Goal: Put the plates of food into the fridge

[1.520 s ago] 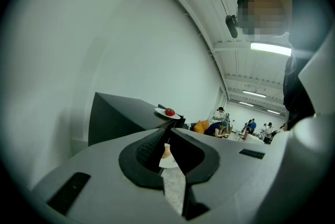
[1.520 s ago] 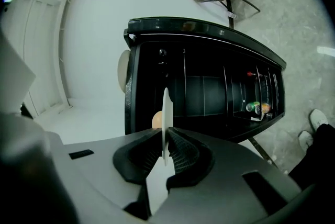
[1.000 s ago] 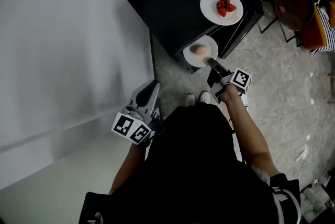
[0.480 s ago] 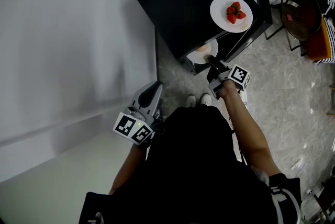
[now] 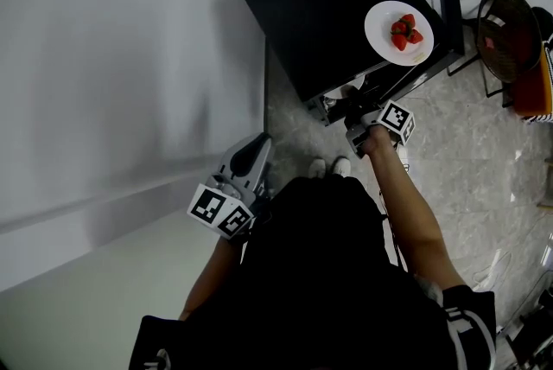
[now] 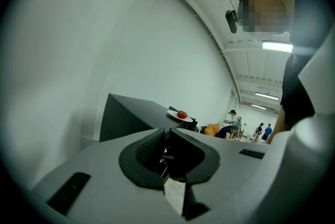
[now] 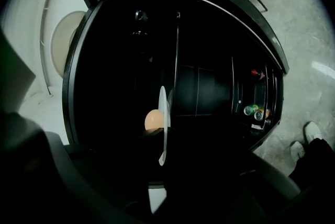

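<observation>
Now, right gripper (image 5: 350, 105): we keep its jaws pinched on the near rim of the egg plate (image 7: 163, 113), with the tips at the fridge mouth, just under the edge of the fridge top.
Egg plate: it sticks straight out ahead of the right jaws and shows edge-on in the right gripper view. It sits against the dark inside of the fridge (image 5: 311, 5). We cannot tell whether it rests on a shelf.
Egg (image 7: 152, 120): it lies on that plate, just past the jaw tips.
Left gripper (image 5: 252, 147): we hold it with its pads pressed together and nothing between them. It is well back from the fridge, beside our body and facing the white wall (image 5: 112, 74).
Berry plate (image 5: 399, 33): it stands on the fridge top, up and ahead of the right gripper and apart from both tools. In the left gripper view it lies far ahead of the jaws, at the far edge of the top.
Strawberries (image 5: 406, 29): they sit in a small red heap on the berry plate.
Door (image 7: 269, 87): it stands open to the right of the right jaws.
Cans (image 7: 254, 111): they sit in the door shelf, right of the egg plate and well apart from it.
Shoes (image 5: 327, 165): they are on the grey floor (image 5: 467, 152), between the two grippers and below them.
</observation>
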Motion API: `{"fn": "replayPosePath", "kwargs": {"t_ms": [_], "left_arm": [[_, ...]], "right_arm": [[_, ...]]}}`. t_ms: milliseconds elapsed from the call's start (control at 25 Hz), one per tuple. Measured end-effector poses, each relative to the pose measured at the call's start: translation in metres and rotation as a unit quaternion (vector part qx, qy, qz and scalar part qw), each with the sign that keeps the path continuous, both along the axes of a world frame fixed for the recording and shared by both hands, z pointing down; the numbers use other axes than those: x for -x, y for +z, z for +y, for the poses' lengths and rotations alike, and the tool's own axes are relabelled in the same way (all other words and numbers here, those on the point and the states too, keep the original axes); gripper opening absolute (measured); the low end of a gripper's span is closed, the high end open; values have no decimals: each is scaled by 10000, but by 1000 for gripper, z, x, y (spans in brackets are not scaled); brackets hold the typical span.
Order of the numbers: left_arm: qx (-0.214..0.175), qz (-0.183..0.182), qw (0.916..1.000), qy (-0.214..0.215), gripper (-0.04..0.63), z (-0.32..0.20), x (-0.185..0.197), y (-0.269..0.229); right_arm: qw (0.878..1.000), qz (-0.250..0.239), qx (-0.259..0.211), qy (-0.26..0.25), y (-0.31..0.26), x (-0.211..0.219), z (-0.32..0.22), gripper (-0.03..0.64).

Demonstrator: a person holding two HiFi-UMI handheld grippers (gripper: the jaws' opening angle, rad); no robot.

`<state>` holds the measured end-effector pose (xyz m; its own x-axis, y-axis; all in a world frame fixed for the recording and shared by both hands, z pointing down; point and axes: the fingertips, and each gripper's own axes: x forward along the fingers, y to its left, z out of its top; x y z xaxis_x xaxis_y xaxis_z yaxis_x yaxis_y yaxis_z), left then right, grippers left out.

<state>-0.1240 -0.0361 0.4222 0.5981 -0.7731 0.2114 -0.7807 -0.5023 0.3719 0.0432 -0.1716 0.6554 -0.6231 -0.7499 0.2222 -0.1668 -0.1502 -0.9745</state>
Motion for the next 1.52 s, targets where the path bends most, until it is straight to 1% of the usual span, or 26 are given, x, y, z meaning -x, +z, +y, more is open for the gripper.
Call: {"fn": "replayPosePath", "kwargs": {"t_ms": [240, 440, 520, 640, 680, 760, 840, 1000, 1120, 1200, 1280, 1360, 1400, 1520], "left_arm": [[8, 7, 10000, -55, 26, -5, 5, 0], [13, 18, 9999, -139, 26, -7, 9, 1], [14, 22, 9999, -146, 26, -7, 10, 2], [-9, 16, 9999, -135, 26, -7, 9, 0], [-17, 16, 9999, -133, 26, -7, 9, -1], [-23, 33, 9999, -125, 26, -7, 8, -3], [-29, 68, 9999, -145, 26, -8, 7, -3], [-109, 106, 9996, -255, 26, -10, 11, -5], [-141, 103, 9995, -250, 26, -9, 14, -6], [-130, 121, 9996, -236, 26, -8, 15, -5], [-103, 145, 9996, -211, 25, -7, 14, -4], [-88, 152, 9997, -158, 26, -6, 11, -2], [-85, 157, 9998, -133, 25, -5, 10, -1], [-68, 187, 9998, -101, 26, -4, 10, 1]], "right_arm": [[10000, 29, 84, 30, -1, 10, -12, 37], [10000, 49, 64, 50, -2, 15, -15, 37], [9999, 140, 37, -2, -3, 15, -16, 38], [9984, 505, -128, -198, -9, 18, -15, 42], [9977, 607, -187, -243, -13, 19, -14, 57], [9971, 676, -252, -262, -19, 20, -14, 109], [9960, 776, -305, -328, -20, 22, -13, 139], [9865, 1402, -541, -652, -17, 20, -6, 170], [9729, 1994, -804, -850, -19, 13, 0, 180], [9647, 2261, -964, -942, -20, 11, 2, 184], [9642, 2232, -1048, -977, -19, 12, 2, 184], [9665, 2107, -1024, -1044, -17, 15, 2, 184], [9653, 2121, -1021, -1127, -16, 17, 2, 184], [9530, 2408, -1021, -1529, -13, 24, 8, 184]]}}
